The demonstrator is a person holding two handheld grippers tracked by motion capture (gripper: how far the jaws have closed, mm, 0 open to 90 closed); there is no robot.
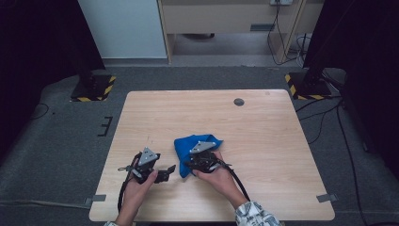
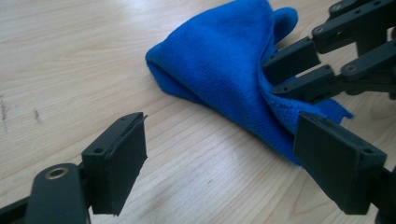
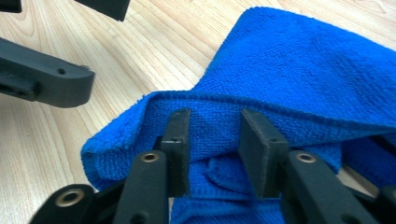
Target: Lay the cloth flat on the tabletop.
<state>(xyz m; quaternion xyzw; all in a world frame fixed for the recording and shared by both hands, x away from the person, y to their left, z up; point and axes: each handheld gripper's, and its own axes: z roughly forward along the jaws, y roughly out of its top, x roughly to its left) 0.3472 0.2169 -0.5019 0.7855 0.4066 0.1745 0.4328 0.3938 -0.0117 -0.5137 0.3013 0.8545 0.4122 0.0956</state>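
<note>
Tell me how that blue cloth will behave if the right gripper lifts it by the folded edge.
The blue cloth is bunched in soft folds, so it will probably droop and unfold. Its nubby pile should grip, not slip. The right gripper has cloth between parted jaws.

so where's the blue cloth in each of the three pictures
High view: the blue cloth lies just below the middle of the table, under the right tongs.
Left gripper view: upper centre to right, its right edge among the right tongs.
Right gripper view: centre and right, a fold between the tongs.
Shared landmark: the light wooden table under the cloth.
</note>
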